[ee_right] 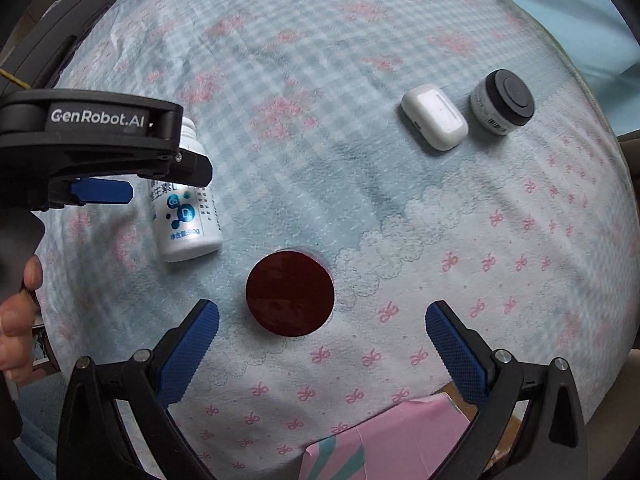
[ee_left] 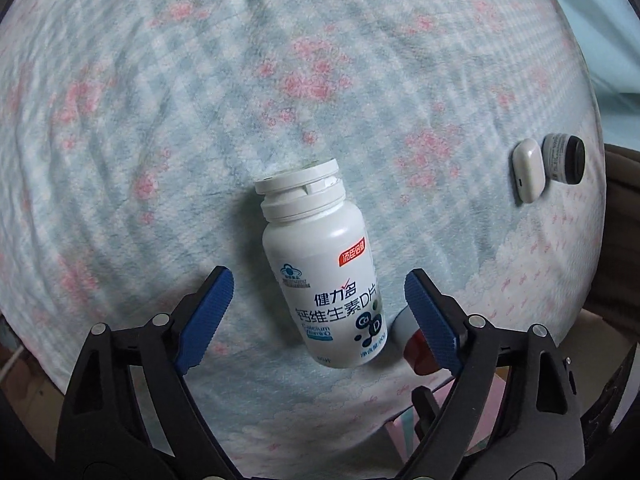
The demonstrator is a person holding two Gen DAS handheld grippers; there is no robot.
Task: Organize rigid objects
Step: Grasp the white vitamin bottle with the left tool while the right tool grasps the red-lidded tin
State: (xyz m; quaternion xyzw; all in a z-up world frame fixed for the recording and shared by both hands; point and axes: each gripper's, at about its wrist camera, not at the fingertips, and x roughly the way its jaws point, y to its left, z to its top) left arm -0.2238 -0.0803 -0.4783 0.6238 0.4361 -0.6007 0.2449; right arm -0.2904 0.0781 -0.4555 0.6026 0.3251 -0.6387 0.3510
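Grippers first, since they're closest: the left gripper [ee_left: 318, 312] is spread wide with nothing in it, straddling the white vitamin bottle [ee_left: 324, 268], which lies on its side on the floral bedsheet [ee_left: 160, 100]. Neither blue pad looks like it's touching the plastic. The right gripper [ee_right: 322, 338] is spread just as wide and also has nothing, hovering above the round dark red lid [ee_right: 290, 293], which from the left wrist view seems to top a grey can standing just beside the bottle's base.

Stuff I'd worry about:
- Bottle's a smooth cylinder on soft bedding, so if the pads close off-centre it'll probably roll or squirt out.
- Its cap [ee_left: 298, 178] looks cocked, maybe not fully shut. Tilt it and it might pop open.
- The red-lidded thing sits right by the left claw's right finger, so an easy bump.
- Both claws are working close together, so they could clip each other.

Further back, the white earbuds case [ee_right: 435, 117] and small black-lidded jar [ee_right: 502, 102] sit just beside each other, well clear of all this.
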